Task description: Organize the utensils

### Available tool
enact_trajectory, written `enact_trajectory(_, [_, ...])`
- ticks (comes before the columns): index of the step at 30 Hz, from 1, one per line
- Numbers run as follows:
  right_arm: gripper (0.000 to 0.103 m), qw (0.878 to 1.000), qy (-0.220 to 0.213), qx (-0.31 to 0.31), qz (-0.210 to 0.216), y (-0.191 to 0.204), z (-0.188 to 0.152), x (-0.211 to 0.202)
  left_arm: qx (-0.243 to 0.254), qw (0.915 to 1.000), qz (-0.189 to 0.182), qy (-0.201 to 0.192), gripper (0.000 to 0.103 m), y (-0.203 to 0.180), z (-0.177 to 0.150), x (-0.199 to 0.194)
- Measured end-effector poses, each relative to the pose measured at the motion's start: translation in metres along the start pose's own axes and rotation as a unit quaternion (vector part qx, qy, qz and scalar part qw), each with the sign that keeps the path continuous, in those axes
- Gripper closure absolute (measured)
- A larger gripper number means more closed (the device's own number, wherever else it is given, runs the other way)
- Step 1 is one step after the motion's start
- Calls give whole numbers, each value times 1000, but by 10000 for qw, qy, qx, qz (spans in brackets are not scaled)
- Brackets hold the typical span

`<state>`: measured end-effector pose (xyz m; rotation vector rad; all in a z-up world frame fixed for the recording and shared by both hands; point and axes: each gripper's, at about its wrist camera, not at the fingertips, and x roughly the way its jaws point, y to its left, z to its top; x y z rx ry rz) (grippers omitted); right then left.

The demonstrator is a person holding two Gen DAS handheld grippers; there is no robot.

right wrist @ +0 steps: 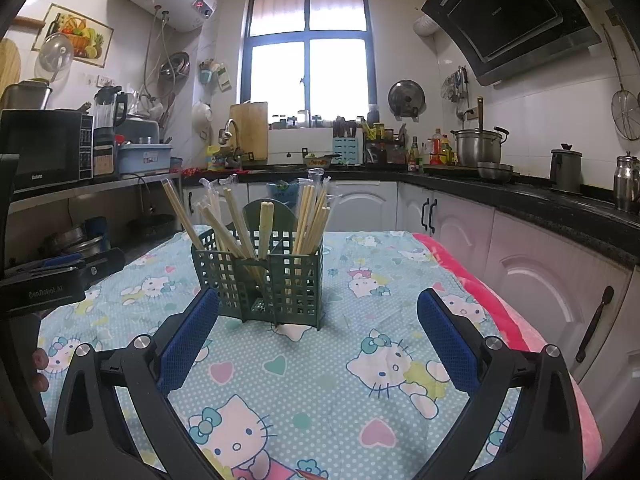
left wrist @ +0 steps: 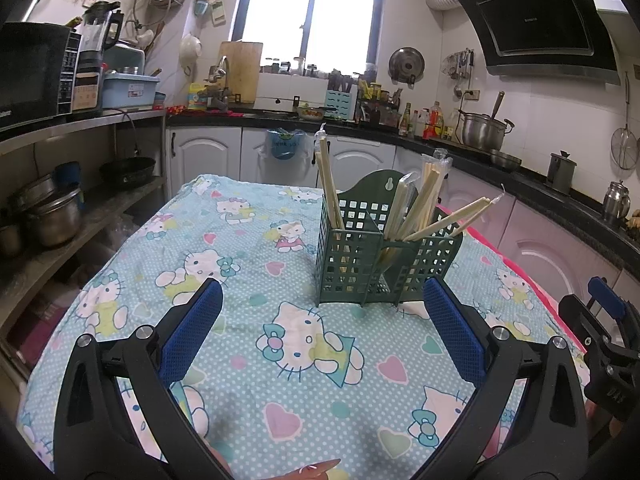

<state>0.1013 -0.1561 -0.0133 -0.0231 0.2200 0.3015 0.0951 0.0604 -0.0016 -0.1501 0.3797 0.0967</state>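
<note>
Kitchen counters wrap around us, with a window [right wrist: 310,52] at the back, a range hood [right wrist: 508,20] on the right and a microwave [right wrist: 44,148] on the left shelf. We work at a table covered in a blue cartoon-cat cloth [left wrist: 304,360], a pink blanket [right wrist: 480,292] showing along its right edge.

Toward the far side of the table, nearer its right edge than its left, stands the green lattice utensil holder [left wrist: 372,264], upright and divided into compartments. Wooden chopsticks [right wrist: 308,220], many in clear wrappers, stand or lean in it: in the left wrist view one bundle [left wrist: 328,192] rises from the left compartment and others [left wrist: 424,204] fan out of the right one, one pair tipped low over the rim. How many compartments hold chopsticks we cannot tell exactly.

Our left gripper [left wrist: 322,332] hovers above the cloth just short of the holder, its blue-padded fingers [left wrist: 192,328] wide apart and carrying nothing. Our right gripper [right wrist: 318,340] is likewise spread and empty, aimed at the holder from its own side; its black body shows at the right edge of the left wrist view.

We see no loose utensils anywhere on the cloth, so we judge the sorting close to finished. What may remain is straightening the leaning pairs, if anything.
</note>
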Motion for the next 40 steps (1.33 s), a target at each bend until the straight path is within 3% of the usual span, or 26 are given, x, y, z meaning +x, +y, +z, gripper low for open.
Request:
enact_trajectory(20, [6, 10000, 67, -71, -4, 1, -5, 3, -8, 10000, -22, 28, 10, 2, -2, 2])
enact_trajectory(26, [6, 9999, 41, -113, -58, 0, -3, 3, -186, 9989, 299, 301, 10, 9, 0, 12])
enact_trajectory(31, [6, 9998, 55, -15, -206, -12, 4, 6, -322, 9982, 174, 470, 10, 23, 8, 17])
enact_trajectory(33, [6, 9996, 88, 44, -273, -20, 9, 12, -342, 9972, 340, 571, 10, 34, 15, 24])
enact_trajectory(36, [6, 9983, 398, 234, -347, -49, 21, 39, -460, 9921, 647, 974, 10, 63, 30, 50])
enact_trajectory(38, [6, 9922, 1043, 279, -631, -76, 26, 77, -494, 9854, 954, 1323, 10, 86, 38, 74])
enact_trajectory(40, [6, 9784, 1799, 283, -983, -102, 24, 120, -553, 9773, 1186, 1668, 10, 109, 43, 100])
